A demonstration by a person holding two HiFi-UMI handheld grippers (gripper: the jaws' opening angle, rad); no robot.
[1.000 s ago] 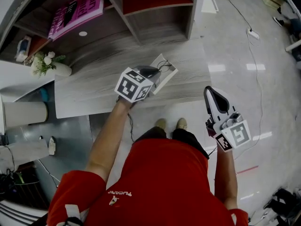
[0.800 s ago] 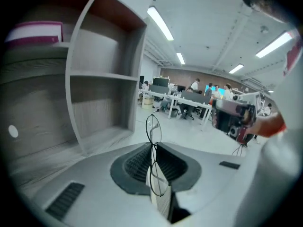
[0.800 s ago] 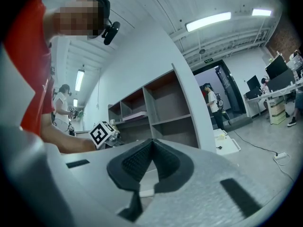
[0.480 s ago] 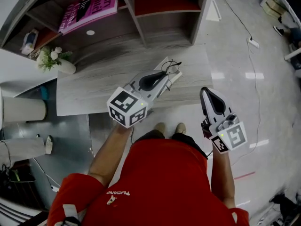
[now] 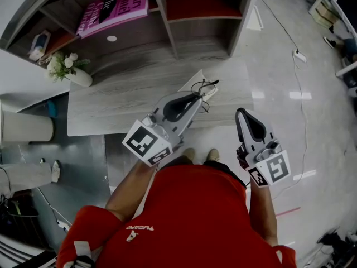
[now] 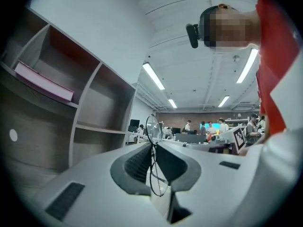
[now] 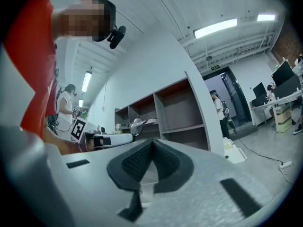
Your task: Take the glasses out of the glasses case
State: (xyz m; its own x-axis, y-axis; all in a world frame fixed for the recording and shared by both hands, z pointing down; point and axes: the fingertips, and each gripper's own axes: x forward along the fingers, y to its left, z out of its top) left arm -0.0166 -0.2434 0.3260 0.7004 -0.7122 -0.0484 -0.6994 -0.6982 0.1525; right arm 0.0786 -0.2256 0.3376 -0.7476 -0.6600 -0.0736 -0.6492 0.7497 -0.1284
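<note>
Black wire glasses (image 5: 204,87) pinched between the jaws of the left gripper (image 5: 195,98), lenses poking past the tips. Held in the air over the white case (image 5: 191,81) on the grey wood table (image 5: 111,102). Right gripper (image 5: 242,115): jaws pressed together, nothing between them, held off the table's near edge.

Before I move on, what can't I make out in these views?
- Glasses case: head view, mostly under the left tool and glasses; open or shut unclear.
- Glasses' arms: left gripper view, hidden behind the closed jaws.
- Pink book title: head view, cut by the top edge, too small.
</note>
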